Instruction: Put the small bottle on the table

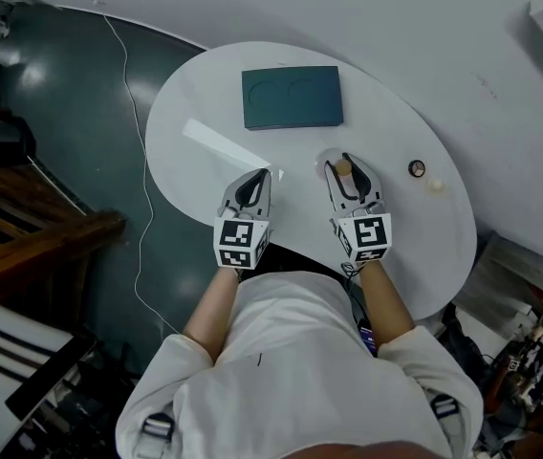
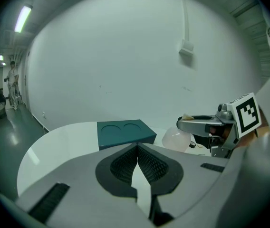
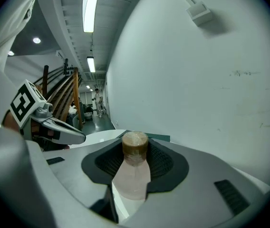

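the small bottle (image 3: 134,177) hung pinched at the neck in the right gripper (image 3: 135,148) fingers over the white surface (image 1: 205,113), not yet set down; the left gripper (image 2: 137,151) fingers were pressed together, empty.

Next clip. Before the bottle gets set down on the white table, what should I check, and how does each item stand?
1. Right gripper jaws clamped on the small translucent cork-stoppered bottle: ok.
2. Left gripper jaws together, nothing between them: ok.
3. Bare white oval table around the bottle: ok.
4. Dark teal box with two round recesses apart from the bottle: ok.
5. Small dark round item apart from the right gripper: ok.
6. Bottle base touching the table: cannot tell.
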`<state>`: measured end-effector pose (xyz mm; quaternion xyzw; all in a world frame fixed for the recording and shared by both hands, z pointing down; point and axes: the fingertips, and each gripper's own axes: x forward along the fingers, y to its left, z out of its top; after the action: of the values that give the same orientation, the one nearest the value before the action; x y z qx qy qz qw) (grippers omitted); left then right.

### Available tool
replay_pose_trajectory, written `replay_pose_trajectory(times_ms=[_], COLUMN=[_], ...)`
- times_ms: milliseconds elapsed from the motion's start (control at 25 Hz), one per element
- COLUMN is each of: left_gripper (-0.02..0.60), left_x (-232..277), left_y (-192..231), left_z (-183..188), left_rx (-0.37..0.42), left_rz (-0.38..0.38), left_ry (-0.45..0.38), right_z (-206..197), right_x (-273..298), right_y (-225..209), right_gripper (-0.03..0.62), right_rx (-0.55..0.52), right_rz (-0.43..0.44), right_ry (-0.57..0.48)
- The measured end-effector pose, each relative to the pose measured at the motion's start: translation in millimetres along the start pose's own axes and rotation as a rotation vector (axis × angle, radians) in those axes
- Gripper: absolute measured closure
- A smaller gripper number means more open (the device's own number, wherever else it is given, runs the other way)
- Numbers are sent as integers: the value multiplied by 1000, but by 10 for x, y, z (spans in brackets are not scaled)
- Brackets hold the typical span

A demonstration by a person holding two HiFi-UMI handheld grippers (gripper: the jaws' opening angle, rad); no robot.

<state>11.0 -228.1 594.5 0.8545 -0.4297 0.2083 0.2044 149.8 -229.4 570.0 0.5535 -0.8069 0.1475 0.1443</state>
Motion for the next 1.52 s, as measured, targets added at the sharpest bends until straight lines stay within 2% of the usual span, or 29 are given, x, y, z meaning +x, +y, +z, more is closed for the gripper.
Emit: replay_pose_trajectory(times_ms=[880, 1520], left_gripper=[563, 563], left_x=[116, 9], left_y=[270, 469], left_z=[-298, -371], left_rx=[-50, -80], left_rz=[63, 105], left_ry=[69, 85], right_z=[-384, -537], right_x=[700, 926], right_y=[-138, -159], right_gripper=[456, 456], right_rx=[-16, -29], right_rz=[40, 28], right_ry=[100, 159])
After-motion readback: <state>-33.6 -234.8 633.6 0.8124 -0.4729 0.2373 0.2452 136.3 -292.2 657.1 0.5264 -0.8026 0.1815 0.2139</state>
